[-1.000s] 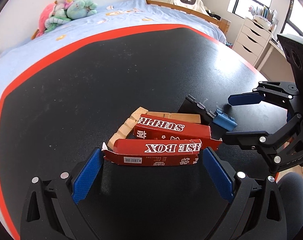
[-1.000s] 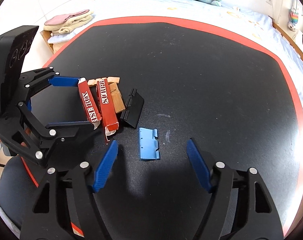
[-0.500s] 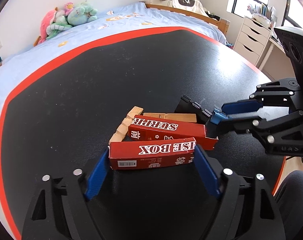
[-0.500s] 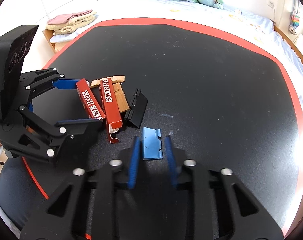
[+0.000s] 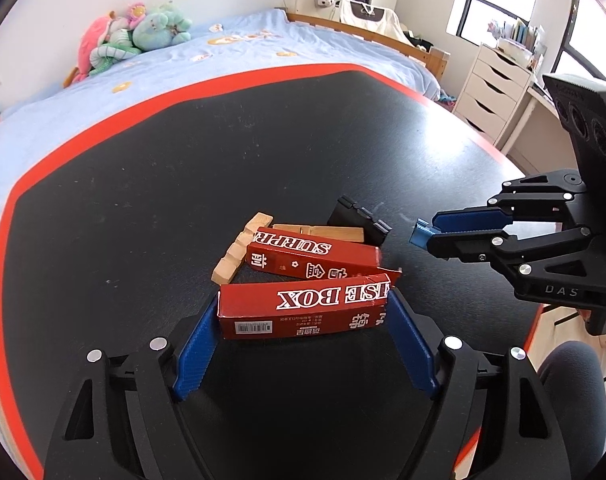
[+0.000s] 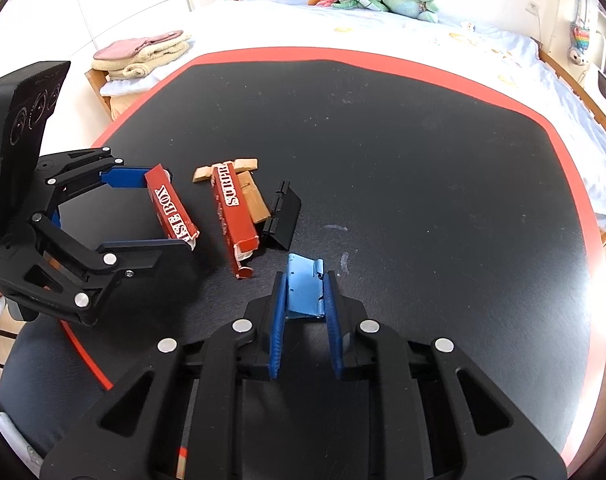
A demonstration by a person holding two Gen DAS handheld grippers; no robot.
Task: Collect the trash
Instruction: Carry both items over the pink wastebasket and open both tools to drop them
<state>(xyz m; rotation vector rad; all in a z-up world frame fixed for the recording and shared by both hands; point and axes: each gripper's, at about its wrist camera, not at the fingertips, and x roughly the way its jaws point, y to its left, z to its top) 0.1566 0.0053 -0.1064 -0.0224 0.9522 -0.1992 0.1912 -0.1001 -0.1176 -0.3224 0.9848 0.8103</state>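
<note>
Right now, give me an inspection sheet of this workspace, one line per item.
Surface: black table with red rim.
Job's things: red box half marked BOX; red box half marked SURPRI; blue plastic piece.
Clutter: wooden blocks; black hinged piece.
Grippers: left hand-held gripper clamps the BOX half; right hand-held gripper clamps the blue piece.
Cables: nothing seen.
Surroundings: bed, plush toys, white drawers.

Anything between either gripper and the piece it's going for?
No. The left gripper is already shut on the red box half end to end, and the right gripper is shut on the blue piece. The other box half, wood pieces and black piece lie apart on the table.
</note>
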